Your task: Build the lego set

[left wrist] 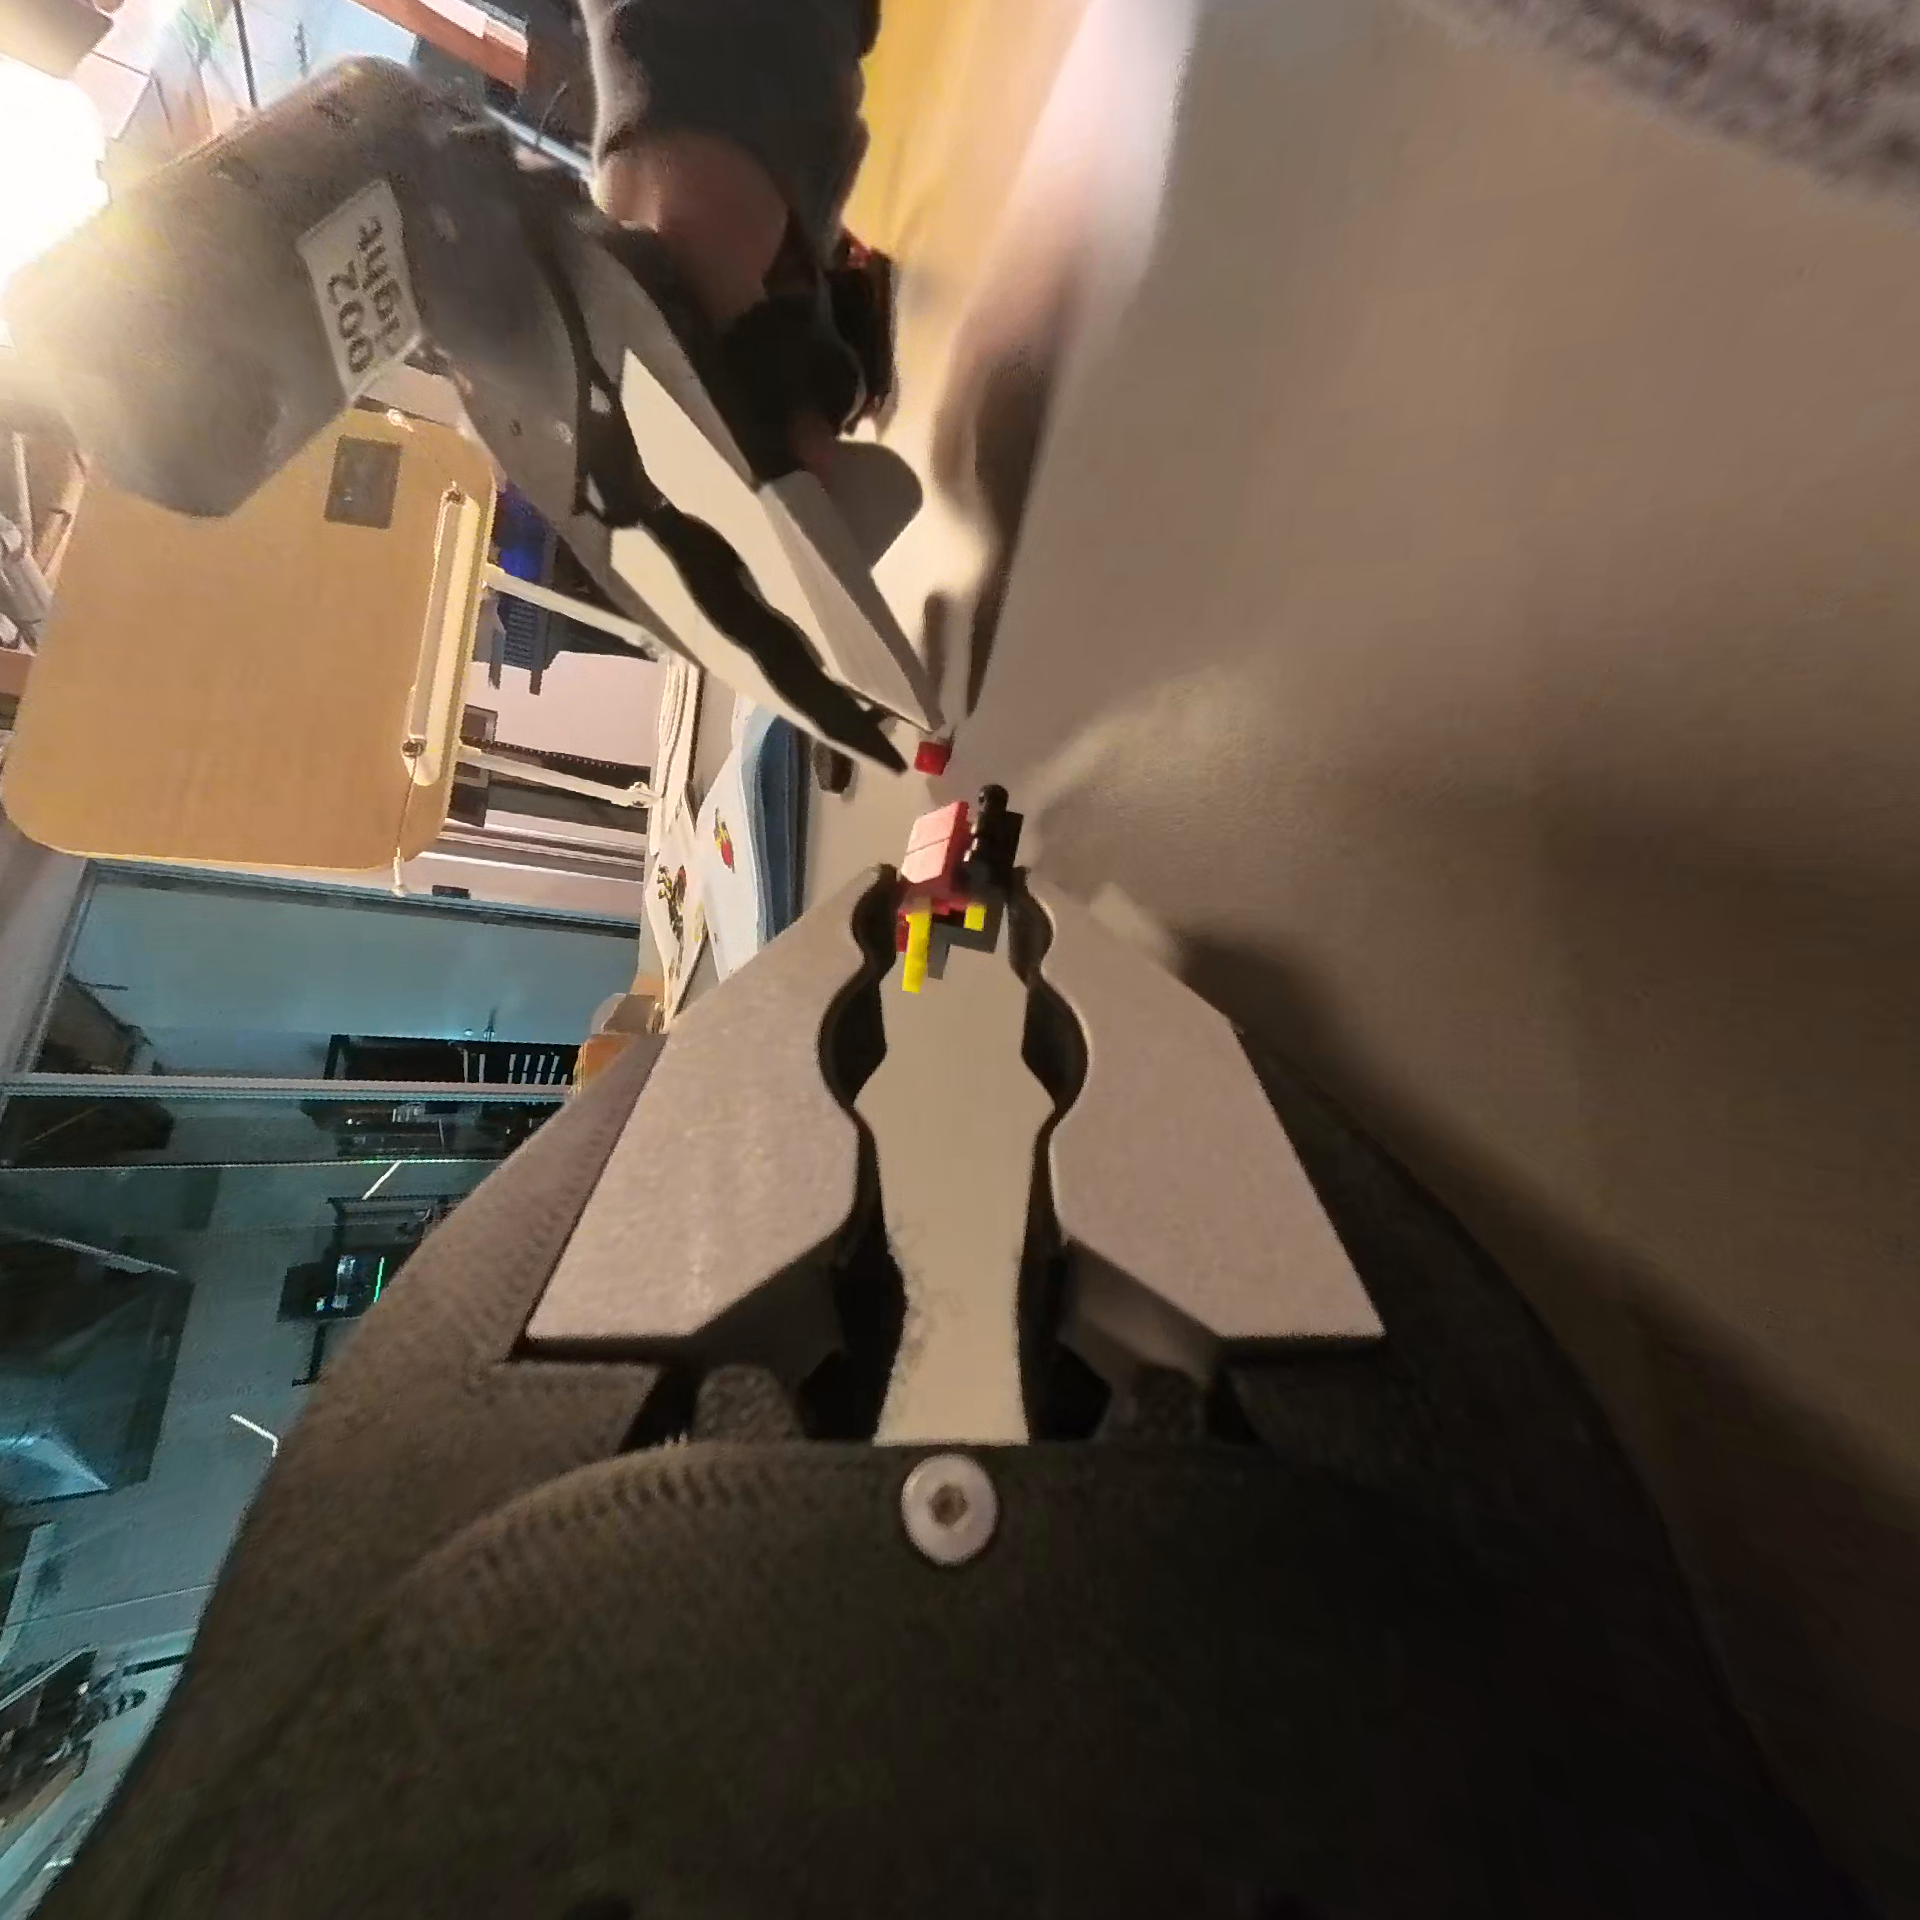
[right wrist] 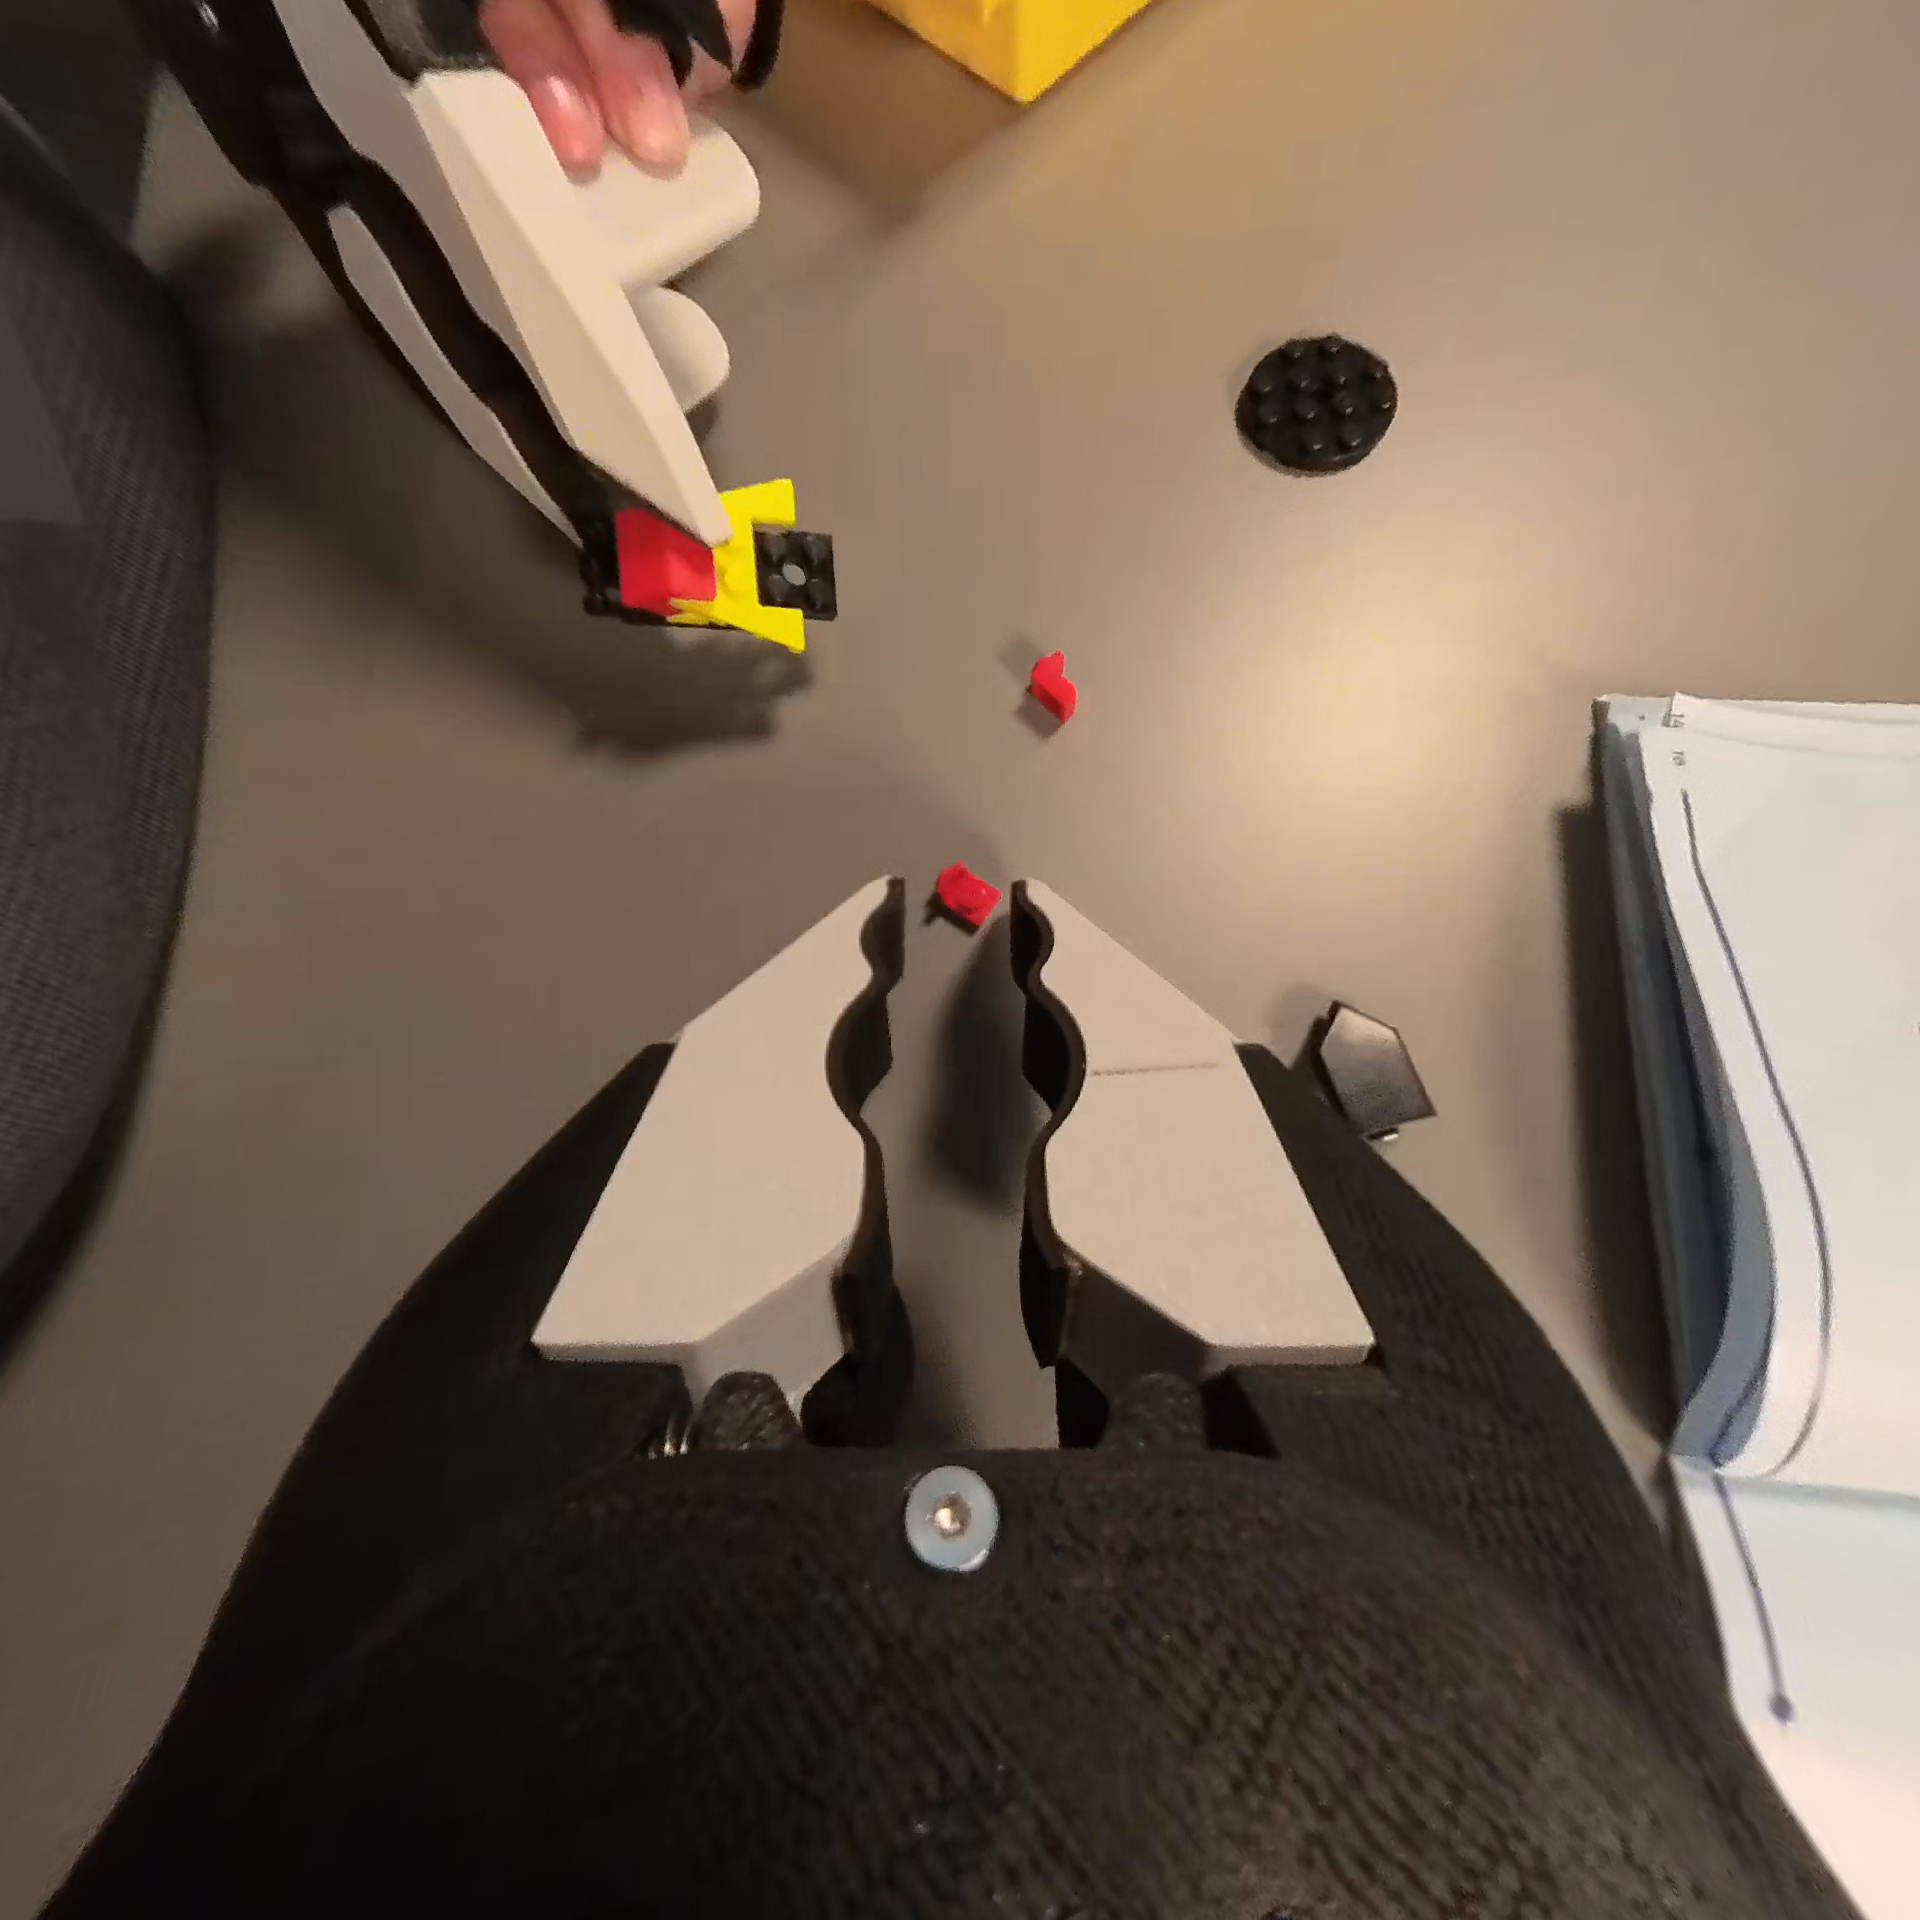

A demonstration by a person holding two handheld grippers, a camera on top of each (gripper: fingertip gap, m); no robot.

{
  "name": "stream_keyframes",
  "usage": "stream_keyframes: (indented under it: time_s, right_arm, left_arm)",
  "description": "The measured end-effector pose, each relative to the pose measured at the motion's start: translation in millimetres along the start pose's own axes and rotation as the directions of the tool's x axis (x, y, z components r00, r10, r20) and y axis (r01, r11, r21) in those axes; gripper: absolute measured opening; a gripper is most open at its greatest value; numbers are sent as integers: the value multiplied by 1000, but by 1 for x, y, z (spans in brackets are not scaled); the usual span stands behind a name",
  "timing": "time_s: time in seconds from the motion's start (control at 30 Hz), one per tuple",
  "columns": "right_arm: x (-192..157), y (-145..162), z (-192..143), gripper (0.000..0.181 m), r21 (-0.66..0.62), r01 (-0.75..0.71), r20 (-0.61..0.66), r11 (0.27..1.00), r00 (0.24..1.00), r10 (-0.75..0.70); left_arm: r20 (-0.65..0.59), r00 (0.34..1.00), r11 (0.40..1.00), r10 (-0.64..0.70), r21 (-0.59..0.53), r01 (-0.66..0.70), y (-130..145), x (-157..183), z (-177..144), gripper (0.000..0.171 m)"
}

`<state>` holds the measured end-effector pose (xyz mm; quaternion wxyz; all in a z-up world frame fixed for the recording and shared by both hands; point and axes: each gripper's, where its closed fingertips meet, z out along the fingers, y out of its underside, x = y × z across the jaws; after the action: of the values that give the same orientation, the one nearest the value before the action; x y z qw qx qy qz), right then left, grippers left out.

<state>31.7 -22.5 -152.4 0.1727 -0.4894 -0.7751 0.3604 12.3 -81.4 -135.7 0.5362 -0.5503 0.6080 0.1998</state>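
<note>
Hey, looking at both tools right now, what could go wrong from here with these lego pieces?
1. The right tool is open around a tiny red piece lying skewed between its tips; closing may flick it away rather than grip it.
2. The left tool pinches the partly built model only at one end, so pressing a piece on could pivot it or pop it loose.
3. A second red piece lies close by and could get knocked.
</note>
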Motion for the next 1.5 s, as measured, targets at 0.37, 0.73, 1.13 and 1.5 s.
stream_keyframes:
  time_s: [0.37, 0.73, 1.13, 1.5]
  right_arm:
    - [6, -5, -1, 13, 9, -117, -160, 993, 980, 117]
    - [27, 13, -16, 13, -19, -151, -392, 988, 911, 132]
    - [18, 4, -1, 6, 84, -212, -295, 974, 928, 227]
    - [-33, -37, 18, 5, 120, -342, 230, 932, 923, 309]
  left_arm:
    - [-14, 1000, 1000, 4, -8, -5, 1, 3, 0, 21]
    - [-20, 1000, 1000, 3, -15, -3, 1, 4, 0, 20]
    - [-60, 995, 997, -74, -2, 74, -7, 8, 1, 21]
    - [-90, 991, 994, -103, 29, 106, -15, 12, 1, 20]
